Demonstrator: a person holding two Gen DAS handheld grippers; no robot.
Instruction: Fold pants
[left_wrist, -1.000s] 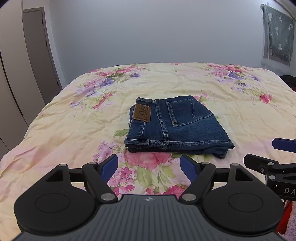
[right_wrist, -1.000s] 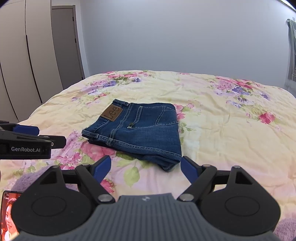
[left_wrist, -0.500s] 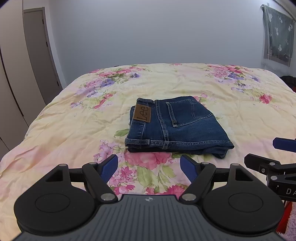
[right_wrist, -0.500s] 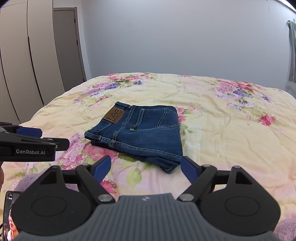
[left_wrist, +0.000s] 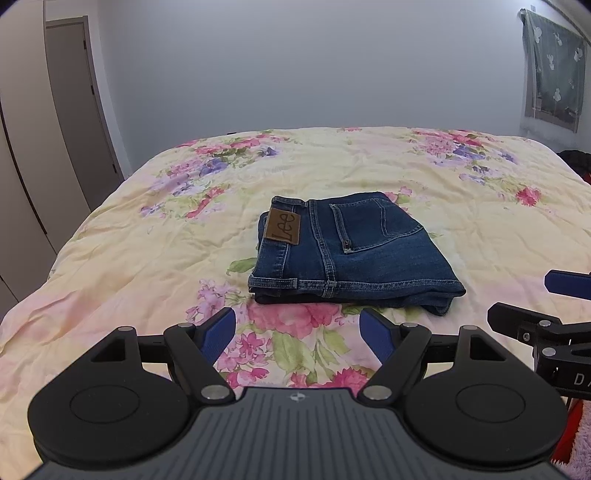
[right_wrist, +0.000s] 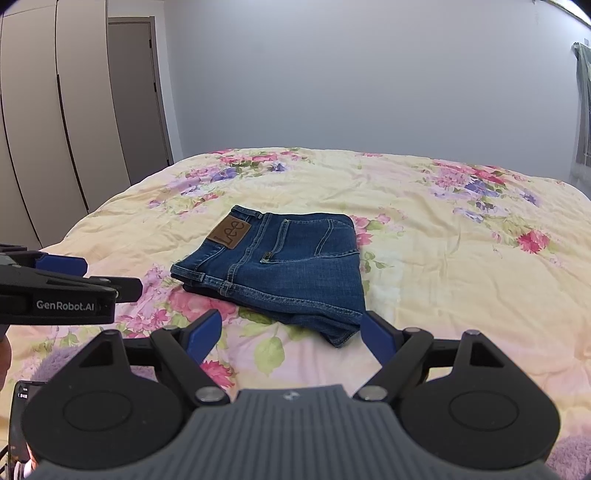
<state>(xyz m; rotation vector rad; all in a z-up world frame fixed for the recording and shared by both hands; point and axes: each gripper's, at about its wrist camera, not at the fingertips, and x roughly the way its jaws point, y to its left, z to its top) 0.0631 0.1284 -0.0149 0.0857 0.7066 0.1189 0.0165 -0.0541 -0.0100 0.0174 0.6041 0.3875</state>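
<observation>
Dark blue jeans (left_wrist: 351, 251) lie folded into a compact stack on the floral bedspread (left_wrist: 147, 251), brown leather waist patch facing up. They also show in the right wrist view (right_wrist: 284, 266). My left gripper (left_wrist: 297, 330) is open and empty, held above the bed just short of the jeans' near edge. My right gripper (right_wrist: 291, 332) is open and empty, near the stack's right front corner. Each gripper shows at the edge of the other's view: the right one (left_wrist: 546, 314) and the left one (right_wrist: 88, 280).
Wardrobe doors (right_wrist: 55, 129) and a grey door (right_wrist: 136, 96) stand to the left. A patterned cloth (left_wrist: 554, 66) hangs on the right wall. A phone (right_wrist: 20, 417) lies at the lower left, and purple fluffy fabric (right_wrist: 569, 454) at the lower right.
The right wrist view has risen and drawn back slightly, so the jeans sit a little lower and more centred. The left gripper has barely moved. The jeans stay still.
</observation>
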